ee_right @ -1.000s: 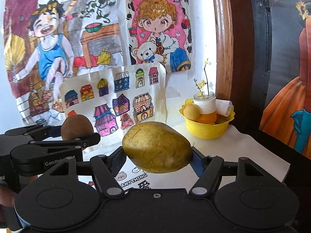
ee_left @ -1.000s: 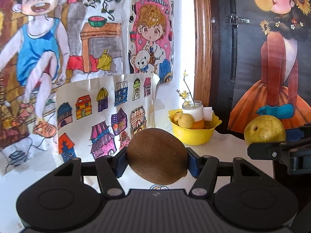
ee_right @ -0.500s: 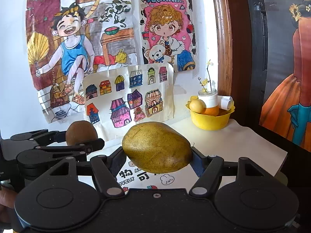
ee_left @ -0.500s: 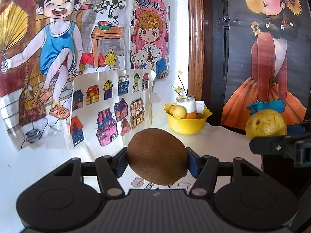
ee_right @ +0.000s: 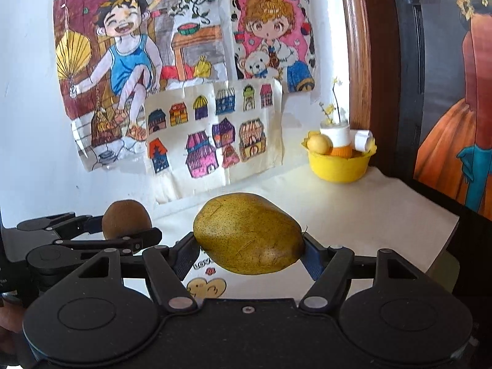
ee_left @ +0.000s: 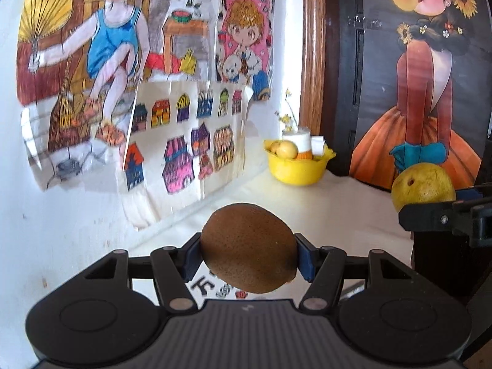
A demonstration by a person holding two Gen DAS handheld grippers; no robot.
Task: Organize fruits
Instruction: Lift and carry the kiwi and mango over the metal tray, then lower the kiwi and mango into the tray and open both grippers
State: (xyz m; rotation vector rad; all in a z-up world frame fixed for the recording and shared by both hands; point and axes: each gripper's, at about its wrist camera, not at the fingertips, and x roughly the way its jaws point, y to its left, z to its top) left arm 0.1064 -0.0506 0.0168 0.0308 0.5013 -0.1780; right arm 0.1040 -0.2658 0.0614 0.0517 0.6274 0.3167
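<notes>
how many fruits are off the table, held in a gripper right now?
2: brown kiwi in the left gripper, yellow-green pear in the right gripper. Others sit in the yellow bowl.

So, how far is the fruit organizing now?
Already done: the yellow bowl at the back of the table holds a small yellow fruit. In hand: the left tool grips a brown kiwi, and the right tool grips a yellow-green pear, both above the table. Left: setting both down.

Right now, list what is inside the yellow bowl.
The yellow bowl holds a pale yellow round fruit, an orange fruit, a white jar with a flower sprig, and a white paper roll. Anything beneath them is covered.
</notes>
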